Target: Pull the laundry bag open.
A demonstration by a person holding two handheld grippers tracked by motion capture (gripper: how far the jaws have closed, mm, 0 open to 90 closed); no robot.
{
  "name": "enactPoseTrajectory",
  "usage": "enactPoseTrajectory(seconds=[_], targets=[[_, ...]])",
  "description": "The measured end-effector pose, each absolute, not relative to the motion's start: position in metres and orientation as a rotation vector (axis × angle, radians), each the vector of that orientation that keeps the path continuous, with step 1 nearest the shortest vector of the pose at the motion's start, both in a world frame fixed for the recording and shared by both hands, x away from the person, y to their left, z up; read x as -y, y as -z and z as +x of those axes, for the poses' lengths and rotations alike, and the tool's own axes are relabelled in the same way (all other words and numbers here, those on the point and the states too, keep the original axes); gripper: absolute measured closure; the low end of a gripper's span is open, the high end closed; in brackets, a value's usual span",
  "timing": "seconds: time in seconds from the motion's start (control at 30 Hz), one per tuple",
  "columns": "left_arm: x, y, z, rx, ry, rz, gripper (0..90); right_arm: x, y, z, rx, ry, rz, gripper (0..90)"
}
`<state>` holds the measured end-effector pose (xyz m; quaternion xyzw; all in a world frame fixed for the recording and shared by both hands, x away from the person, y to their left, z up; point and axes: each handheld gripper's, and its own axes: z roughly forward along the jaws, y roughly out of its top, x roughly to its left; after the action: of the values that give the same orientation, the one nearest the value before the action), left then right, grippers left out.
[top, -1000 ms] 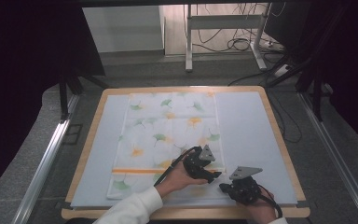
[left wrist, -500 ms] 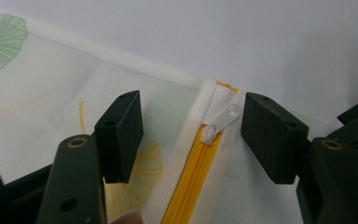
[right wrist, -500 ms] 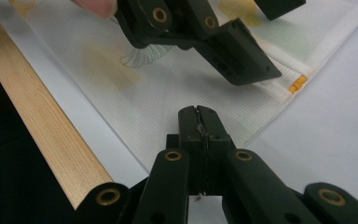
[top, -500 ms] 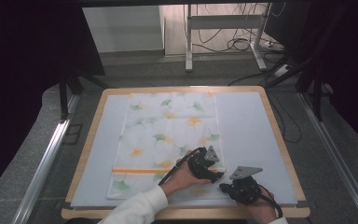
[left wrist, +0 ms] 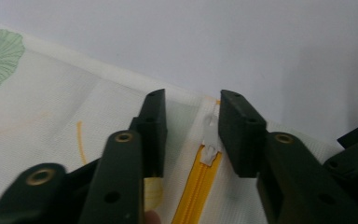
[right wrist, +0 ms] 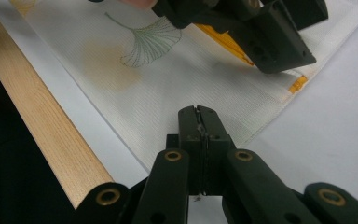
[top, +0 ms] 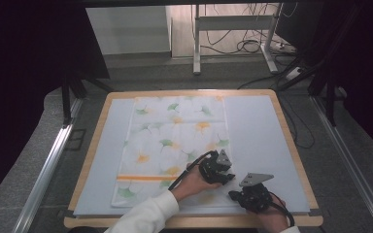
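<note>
Zipper pull (left wrist: 210, 140) between left tongs (left wrist: 191, 126) — untouched; jaws just closing.

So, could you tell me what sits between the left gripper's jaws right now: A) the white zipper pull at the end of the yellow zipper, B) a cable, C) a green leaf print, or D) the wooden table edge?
A: in the left gripper view, the white zipper pull at the end of the yellow zipper lies between the left gripper jaws, which have just been closing.

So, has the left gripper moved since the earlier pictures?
Yes. In the high view the left gripper has shifted slightly right, toward the right edge of the flowered cloth; its jaws have just been closing around the white zipper pull.
</note>
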<state>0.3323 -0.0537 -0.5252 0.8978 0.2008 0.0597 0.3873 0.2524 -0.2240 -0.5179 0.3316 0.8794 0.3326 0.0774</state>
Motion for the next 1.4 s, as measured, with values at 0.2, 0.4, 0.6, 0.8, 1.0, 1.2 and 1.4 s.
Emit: enactPoseTrajectory(seconds=[0.2, 0.4, 0.6, 0.8, 1.0, 1.2, 1.4], targets=[[0.0544, 0.5254, 0.3320, -0.516, -0.141, 2.299, 78.0, 0.2240, 0.5179, 0.2521, -2.635, -0.995, 0.993, 88.7], [0.0525, 0.5250, 0.3334, -0.527, -0.112, 2.306, 79.8, 0.2241, 0.5179, 0.2522, -2.635, -0.995, 0.993, 88.6], [0.0535, 0.5239, 0.3310, -0.531, -0.125, 2.306, 81.4, 0.2242, 0.5180, 0.2524, -2.636, -0.996, 0.993, 88.5], [0.0495, 0.5243, 0.3317, -0.535, -0.087, 2.279, 81.5, 0.2243, 0.5179, 0.2525, -2.637, -0.996, 0.991, 88.4], [0.0472, 0.5258, 0.3338, -0.562, -0.019, 2.237, 81.8, 0.2242, 0.5180, 0.2526, -2.637, -0.996, 0.990, 88.4], [0.0510, 0.5261, 0.3336, -0.567, -0.031, 2.260, 81.8, 0.2242, 0.5180, 0.2526, -2.637, -0.995, 0.989, 88.2], [0.0508, 0.5221, 0.3321, -0.557, -0.086, 2.322, 71.2, 0.2241, 0.5181, 0.2527, -2.637, -0.995, 0.987, 88.2]])
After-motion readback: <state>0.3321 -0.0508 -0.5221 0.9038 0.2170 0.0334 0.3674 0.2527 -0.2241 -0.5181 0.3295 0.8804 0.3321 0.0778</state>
